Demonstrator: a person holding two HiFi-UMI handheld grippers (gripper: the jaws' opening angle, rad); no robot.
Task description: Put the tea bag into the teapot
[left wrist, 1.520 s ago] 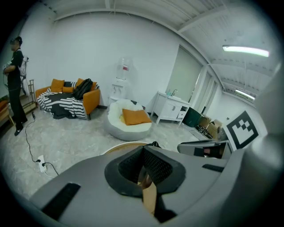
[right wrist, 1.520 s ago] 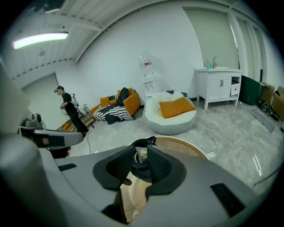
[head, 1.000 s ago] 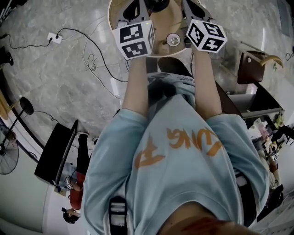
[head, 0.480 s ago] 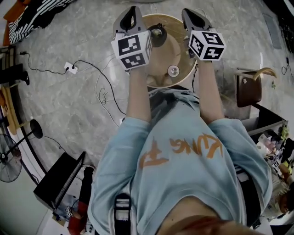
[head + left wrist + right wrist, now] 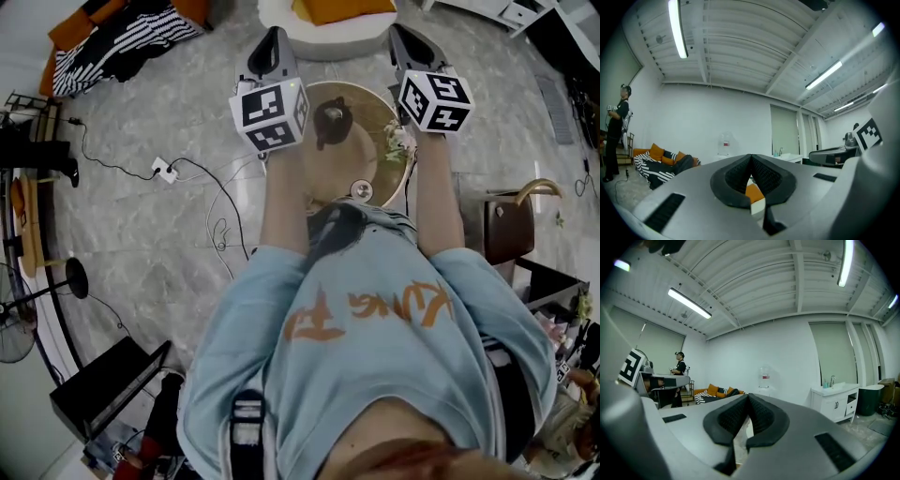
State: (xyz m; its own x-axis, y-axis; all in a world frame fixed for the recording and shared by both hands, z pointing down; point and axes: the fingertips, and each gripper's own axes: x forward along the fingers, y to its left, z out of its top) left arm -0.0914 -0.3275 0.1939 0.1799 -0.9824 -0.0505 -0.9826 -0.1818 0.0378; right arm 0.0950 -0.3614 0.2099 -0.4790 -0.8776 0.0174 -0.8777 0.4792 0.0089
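While both aim level across the room | left gripper (image 5: 750, 164) closed, empty | right gripper (image 5: 747, 401) closed, empty | risk: lowering unsighted could topple the teapot (image 5: 333, 123) on the table (image 5: 364, 155).

Orange block lettering (image 5: 370, 305) across the chest of the light-blue cotton T-shirt (image 5: 281, 394), upside down in the head view: one large "A"-like character set apart, then a shorter group of about four letters, too distorted to spell out with certainty. Black-and-white square code patterns on the left white cube (image 5: 270, 112) and the right white cube (image 5: 434, 100): only blocks, no letters or digits. Nothing legible in either gripper view.
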